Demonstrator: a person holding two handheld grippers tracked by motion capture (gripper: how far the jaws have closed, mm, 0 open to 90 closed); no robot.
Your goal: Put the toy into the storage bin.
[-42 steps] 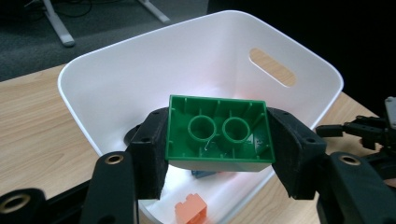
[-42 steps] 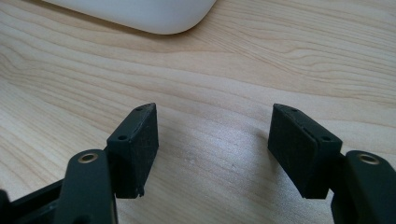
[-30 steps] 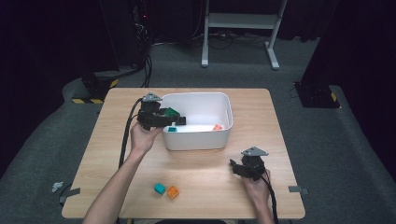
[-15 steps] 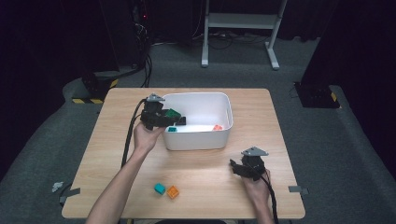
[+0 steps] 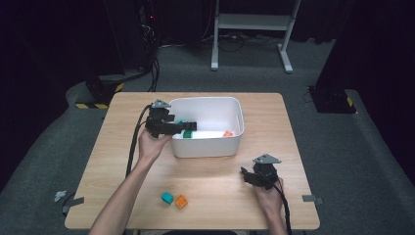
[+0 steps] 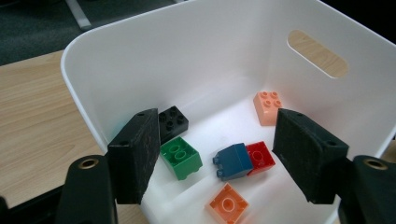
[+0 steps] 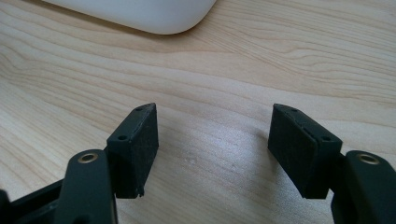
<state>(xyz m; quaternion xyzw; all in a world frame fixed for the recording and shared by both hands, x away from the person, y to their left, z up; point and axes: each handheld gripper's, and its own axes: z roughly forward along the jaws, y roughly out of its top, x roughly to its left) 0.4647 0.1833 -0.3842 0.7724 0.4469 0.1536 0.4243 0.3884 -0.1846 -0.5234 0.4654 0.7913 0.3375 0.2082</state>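
Item, nearest the person: teal brick (image 5: pixel 167 198) and orange brick (image 5: pixel 181 201), side by side on the wooden table (image 5: pixel 122 147) near its front edge, well apart from both tools.

Item: right gripper (image 5: pixel 250 177), resting on the table at the person's right, jaws parted with nothing but bare wood between them. Its position matched the earlier frames.

Item: left gripper (image 5: pixel 188 127), held over the left rim of the white bin (image 5: pixel 208 148), its tip reaching inside. Its jaws had just been opening; in the earlier frames a green brick sat at the tip, and at this moment the jaws stood apart, pressing on nothing.

Item: green brick (image 6: pixel 181 157), lying on the bin floor below the parted jaws, close beside the left one in the left gripper view and clear of both pads.

Item, further contents of the bin: black brick (image 6: pixel 173 122) behind the green one; blue brick (image 6: pixel 233 161) touching a red brick (image 6: pixel 259 157); an orange square brick (image 6: pixel 229 204) nearest the camera; a peach brick (image 6: pixel 267 106) by the far wall.
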